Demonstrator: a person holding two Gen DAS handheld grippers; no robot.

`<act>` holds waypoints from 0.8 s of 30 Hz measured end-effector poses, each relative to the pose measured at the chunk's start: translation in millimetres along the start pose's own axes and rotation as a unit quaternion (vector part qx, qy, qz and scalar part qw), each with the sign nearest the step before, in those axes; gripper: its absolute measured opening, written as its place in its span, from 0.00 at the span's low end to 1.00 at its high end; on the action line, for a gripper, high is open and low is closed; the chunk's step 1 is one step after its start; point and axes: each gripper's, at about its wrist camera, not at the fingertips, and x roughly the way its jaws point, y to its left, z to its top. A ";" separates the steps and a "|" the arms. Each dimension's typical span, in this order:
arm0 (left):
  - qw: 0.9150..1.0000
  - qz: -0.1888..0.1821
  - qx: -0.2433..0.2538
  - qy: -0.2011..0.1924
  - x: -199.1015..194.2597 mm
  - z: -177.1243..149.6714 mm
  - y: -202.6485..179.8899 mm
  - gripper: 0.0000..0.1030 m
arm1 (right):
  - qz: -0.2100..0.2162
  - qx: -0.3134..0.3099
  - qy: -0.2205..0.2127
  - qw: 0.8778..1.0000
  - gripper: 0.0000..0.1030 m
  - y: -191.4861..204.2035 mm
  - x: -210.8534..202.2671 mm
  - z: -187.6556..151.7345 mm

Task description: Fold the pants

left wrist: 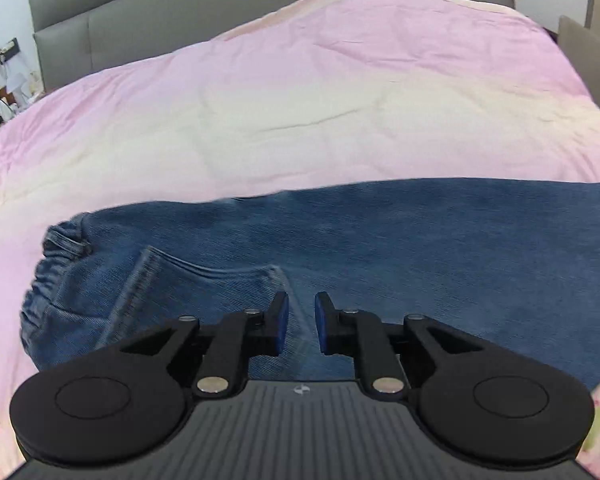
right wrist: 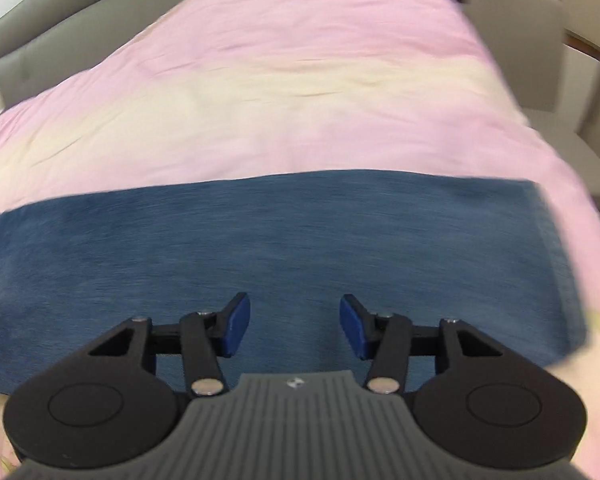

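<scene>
Blue denim pants (left wrist: 340, 240) lie flat across the bed, folded lengthwise. The elastic waistband (left wrist: 48, 276) and a back pocket (left wrist: 204, 292) are at the left in the left wrist view. The leg part (right wrist: 280, 248) fills the right wrist view, with the hem end (right wrist: 552, 248) at the right. My left gripper (left wrist: 301, 322) is open with a narrow gap, empty, above the pants by the pocket. My right gripper (right wrist: 295, 326) is open wide, empty, above the leg part.
The pants rest on a pink and cream bedspread (left wrist: 300, 112). A grey padded headboard (left wrist: 160, 12) stands at the far side. A cluttered bedside area (left wrist: 0, 84) is at the far left. A pale chair or panel (right wrist: 516, 40) stands to the right of the bed.
</scene>
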 end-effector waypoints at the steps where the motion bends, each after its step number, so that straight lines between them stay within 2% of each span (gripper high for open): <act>1: 1.000 -0.003 0.001 0.003 -4.1 -3.5 -7.4 0.20 | -0.012 0.021 -0.002 1.000 0.46 -24.3 -8.9 -3.9; 5: 1.000 -0.004 -0.010 0.011 -13.9 -12.4 -16.0 0.20 | -0.051 0.095 -0.009 0.994 0.46 -112.3 -32.6 -14.1; 7: 1.000 0.003 -0.019 0.019 -15.1 -15.3 -17.3 0.20 | -0.052 0.137 -0.010 0.989 0.45 -153.0 -39.4 -25.8; 10: 0.999 0.011 -0.036 0.026 -23.1 -21.2 -19.5 0.21 | -0.035 0.190 -0.010 0.981 0.45 -187.4 -34.6 -28.8; 14: 0.997 0.016 -0.065 0.035 -31.9 -29.8 -16.2 0.23 | 0.000 0.248 0.001 0.969 0.36 -210.0 -15.3 -40.7; 17: 0.996 0.020 -0.072 0.042 -34.4 -33.2 -20.4 0.24 | 0.024 0.275 0.002 0.961 0.24 -212.9 -5.2 -51.8; 19: 0.996 0.023 -0.076 0.046 -33.8 -35.8 -22.7 0.24 | 0.029 0.284 0.000 0.958 0.24 -216.7 1.6 -52.7; 20: 0.996 0.022 -0.079 0.047 -34.3 -37.3 -23.9 0.24 | 0.029 0.288 0.001 0.957 0.20 -217.2 3.6 -52.8; 21: 0.995 0.022 -0.081 0.050 -33.5 -37.8 -24.8 0.24 | 0.026 0.287 0.002 0.958 0.12 -217.8 3.9 -52.2; 24: 0.995 0.026 -0.078 0.050 -34.2 -38.9 -28.5 0.24 | 0.019 0.250 -0.013 0.968 0.07 -208.0 -17.0 -45.4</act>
